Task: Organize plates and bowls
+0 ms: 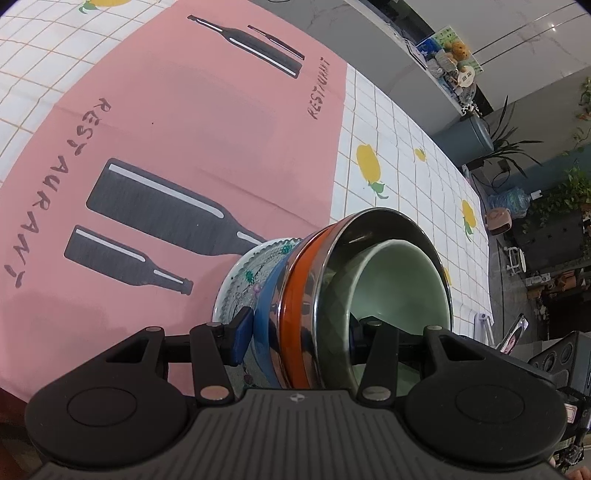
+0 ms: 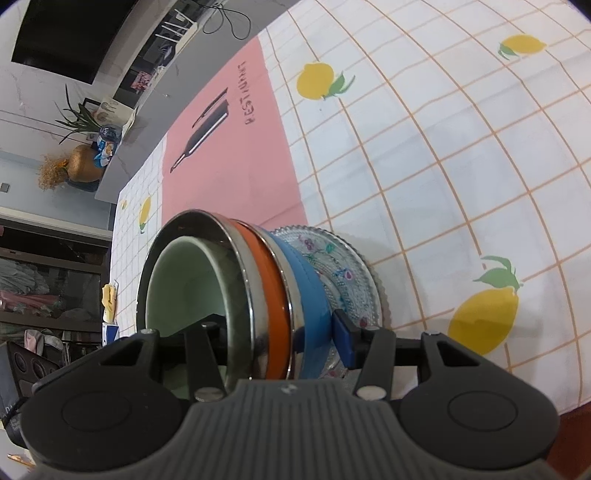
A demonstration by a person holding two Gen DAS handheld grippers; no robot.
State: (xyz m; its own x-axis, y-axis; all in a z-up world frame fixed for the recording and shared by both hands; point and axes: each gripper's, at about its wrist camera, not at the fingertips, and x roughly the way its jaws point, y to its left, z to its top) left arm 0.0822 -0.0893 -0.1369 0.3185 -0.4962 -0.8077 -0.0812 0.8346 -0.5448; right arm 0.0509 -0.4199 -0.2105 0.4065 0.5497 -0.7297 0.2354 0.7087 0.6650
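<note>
Here your left gripper (image 1: 295, 332) clamps one side of the stack (image 1: 314, 295), one blue pad under the glass plate (image 1: 236, 280) and the other inside the green bowl (image 1: 399, 284); your right gripper (image 2: 284, 332) grips the opposite side the same way, one finger in the bowl, the other under the plate. The nested pile, with the plate lowest, then blue- and orange-banded steel bowls and the green one innermost, hangs between your hands, apparently just above the table, at the edge of the pink mat (image 1: 192, 125). To set it down well, I'd judge you should keep both hands level with each other, lower them together, and loosen only once the plate sits flat, since a one-sided release could tip the pile. Beyond lies the lemon-print cloth (image 2: 424, 155), a grey counter (image 1: 388, 40) with clutter, potted plants (image 1: 509, 144), and a dark screen (image 2: 74, 33) on the wall.
</note>
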